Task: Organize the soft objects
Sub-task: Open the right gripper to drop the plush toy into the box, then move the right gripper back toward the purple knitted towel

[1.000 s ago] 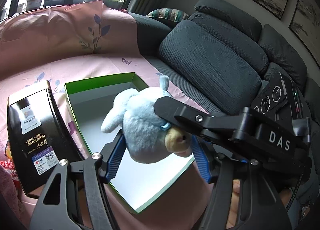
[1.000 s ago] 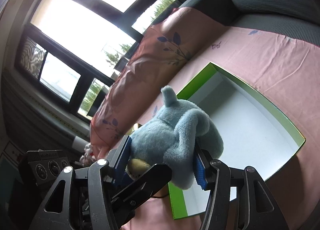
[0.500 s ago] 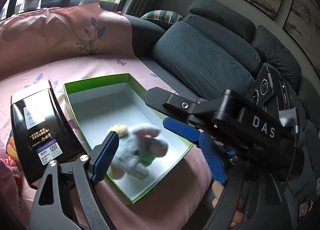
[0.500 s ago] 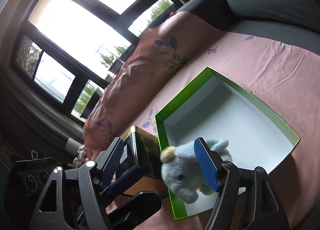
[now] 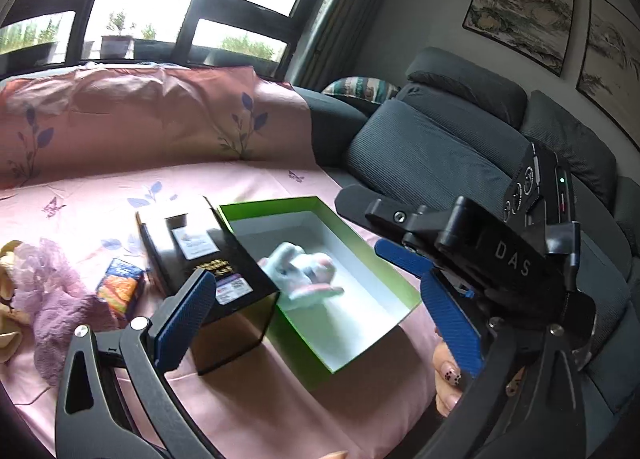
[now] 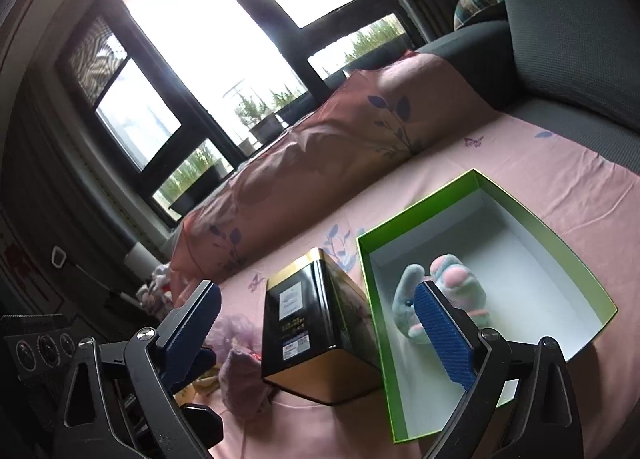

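A light blue plush toy (image 5: 302, 273) lies inside the open green box (image 5: 280, 205) with a white floor, on the pink sheet. It also shows in the right wrist view (image 6: 448, 301), in the box (image 6: 416, 209). My left gripper (image 5: 320, 323) is open and empty, above the box's near corner. My right gripper (image 6: 320, 329) is open and empty, with its right finger in front of the plush. The right gripper's body (image 5: 500, 259) shows at the right of the left wrist view.
A black tin (image 5: 208, 259) stands against the box's left side, also in the right wrist view (image 6: 316, 323). A purple fluffy toy (image 5: 56, 299), an orange carton (image 5: 120, 289) and a beige toy (image 5: 6, 279) lie left. Dark sofa cushions (image 5: 432, 151) are behind.
Both grippers held the plush a second ago, then opened and it dropped into the green box. Both grippers have since pulled back and up, away from the box.
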A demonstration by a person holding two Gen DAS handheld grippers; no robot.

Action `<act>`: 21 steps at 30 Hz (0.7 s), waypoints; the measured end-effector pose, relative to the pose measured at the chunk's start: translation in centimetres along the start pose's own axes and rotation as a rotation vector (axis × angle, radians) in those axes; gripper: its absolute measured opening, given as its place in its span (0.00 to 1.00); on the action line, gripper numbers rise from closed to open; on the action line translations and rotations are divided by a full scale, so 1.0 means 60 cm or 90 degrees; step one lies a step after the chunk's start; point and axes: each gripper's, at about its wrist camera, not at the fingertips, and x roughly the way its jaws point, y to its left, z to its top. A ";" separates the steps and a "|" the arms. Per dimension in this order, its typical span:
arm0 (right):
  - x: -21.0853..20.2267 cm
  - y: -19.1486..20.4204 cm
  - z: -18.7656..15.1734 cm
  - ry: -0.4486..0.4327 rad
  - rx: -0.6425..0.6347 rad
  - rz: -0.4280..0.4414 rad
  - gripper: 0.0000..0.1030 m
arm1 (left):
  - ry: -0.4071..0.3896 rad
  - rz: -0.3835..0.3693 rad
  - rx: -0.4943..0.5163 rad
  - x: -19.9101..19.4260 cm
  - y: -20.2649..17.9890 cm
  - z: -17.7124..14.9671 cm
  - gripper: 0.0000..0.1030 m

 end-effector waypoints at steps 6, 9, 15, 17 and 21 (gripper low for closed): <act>0.023 0.079 -0.025 0.017 -0.085 0.022 0.96 | -0.085 0.101 0.042 -0.060 0.040 -0.021 0.99; 0.034 0.110 -0.041 0.029 -0.115 0.043 0.96 | -0.093 0.150 0.041 -0.079 0.062 -0.028 0.99; 0.057 0.153 -0.071 0.059 -0.143 0.068 0.96 | -0.101 0.164 -0.020 -0.121 0.124 -0.043 0.99; 0.062 0.161 -0.078 0.064 -0.137 0.081 0.96 | -0.103 0.163 -0.050 -0.135 0.149 -0.049 0.99; 0.078 0.174 -0.090 0.087 -0.125 0.099 0.96 | -0.125 0.206 -0.093 -0.159 0.190 -0.062 0.99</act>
